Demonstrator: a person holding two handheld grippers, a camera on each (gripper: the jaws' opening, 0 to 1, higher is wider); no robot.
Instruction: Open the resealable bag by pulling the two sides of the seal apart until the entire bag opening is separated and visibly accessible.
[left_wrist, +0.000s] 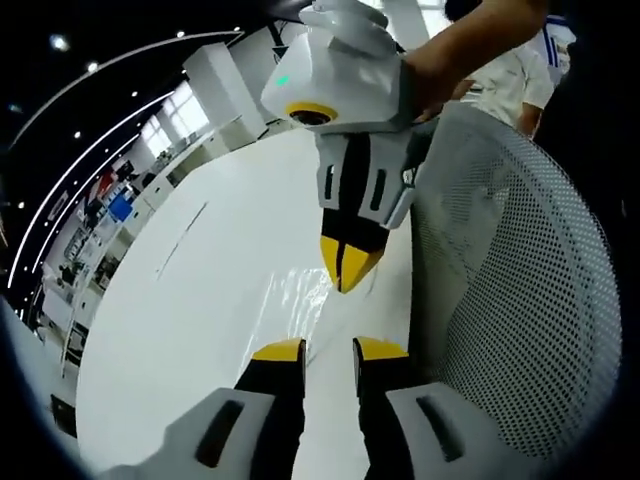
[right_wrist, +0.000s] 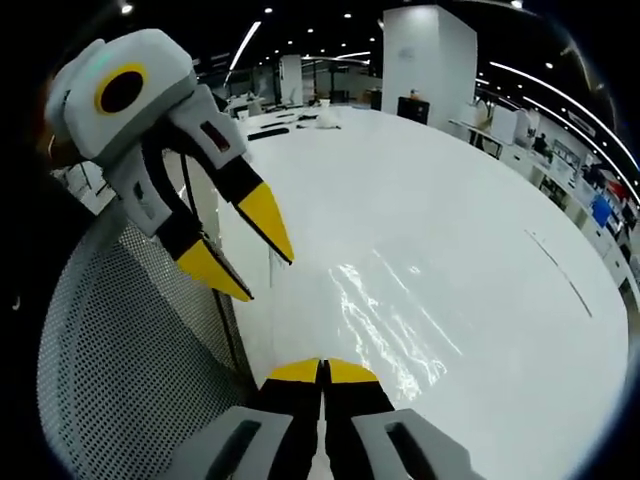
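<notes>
Both tools hovered over the clear resealable bag (right_wrist: 390, 330) on the bench (right_wrist: 470, 200): left tool (left_wrist: 330, 350) jaws parted, right tool (right_wrist: 322, 368) closed empty; seal apparently unopened.

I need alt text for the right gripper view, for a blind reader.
The right gripper, jaws shut, pinches the near edge of a clear bag lying on a white table. The left gripper hangs open at upper left, above a mesh chair.

The left hand-held gripper (left_wrist: 329, 349) is rising from 6 o'clock, jaws parted, over a clear bag (left_wrist: 300, 295) lying on the white bench (left_wrist: 200, 300). The right hand-held gripper (left_wrist: 347, 272) is reaching down from 12 o'clock, jaws together, beside a mesh chair back (left_wrist: 520, 300) at 3 o'clock.
</notes>
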